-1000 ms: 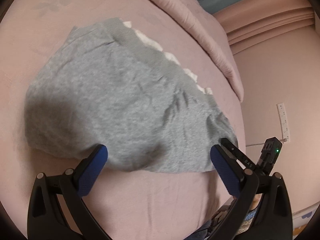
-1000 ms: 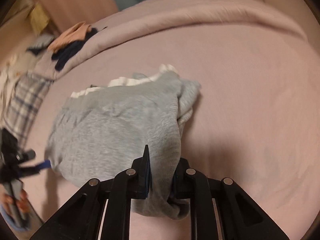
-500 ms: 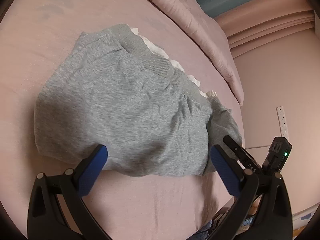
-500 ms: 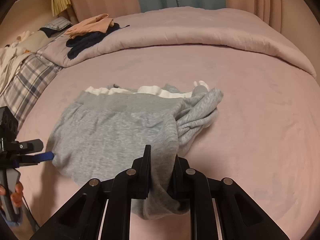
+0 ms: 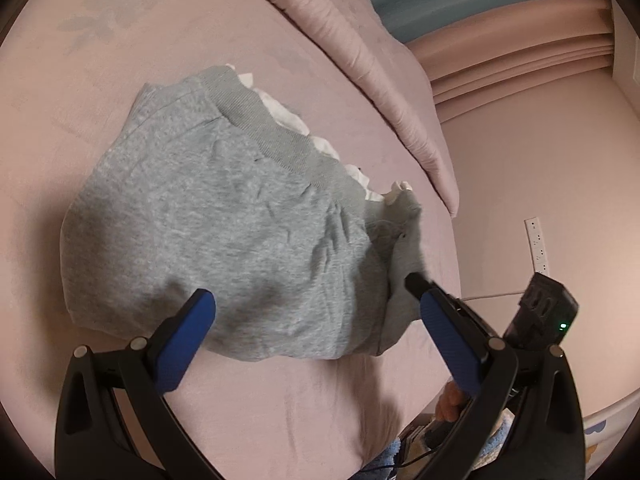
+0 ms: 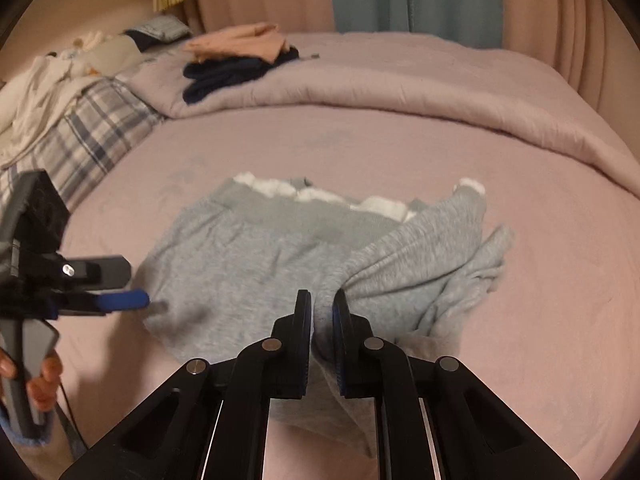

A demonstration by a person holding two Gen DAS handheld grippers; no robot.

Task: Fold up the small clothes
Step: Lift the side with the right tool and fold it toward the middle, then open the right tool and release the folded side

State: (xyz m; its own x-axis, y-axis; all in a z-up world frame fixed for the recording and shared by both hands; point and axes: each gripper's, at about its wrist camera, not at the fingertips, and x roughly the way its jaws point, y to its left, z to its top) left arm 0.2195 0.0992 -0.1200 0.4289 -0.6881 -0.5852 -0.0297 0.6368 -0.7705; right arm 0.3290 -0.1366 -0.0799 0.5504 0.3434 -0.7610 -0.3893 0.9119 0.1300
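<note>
My right tool [image 6: 322, 312] has a fold of the grey sweatshirt [image 6: 256, 256] pinched between its pads, and its jaws are closing on that fabric; the gap between them is narrow and filled with cloth. The gripped part is lifted off the pink bedsheet [image 6: 540, 280] and bunches into creases that trail off to the right, while the rest of the garment lies flat on the sheet to the left and beyond the tool. White trim [image 6: 280, 188] peeks out along the far ribbed hem.

My left tool [image 5: 314, 312] stands wide open, its blue pads [image 5: 180, 344] straddling the near edge of the sweatshirt [image 5: 224, 240] without pressing on it. From the right wrist view that tool [image 6: 120, 300] sits just at the garment's left edge; whether its tip touches the cloth I cannot tell, the picture is blurred there.

For room: the sheet is bare in front of the garment and to the right of it. A rolled pink duvet [image 6: 400, 84] runs along the far side, well apart from the hem. Folded dark and peach clothes [image 6: 236, 60] rest on it, and a plaid cloth [image 6: 96, 128] lies at the far left. In the left wrist view the bed's edge [image 5: 450, 264] drops away close beside the sweatshirt's right end.
</note>
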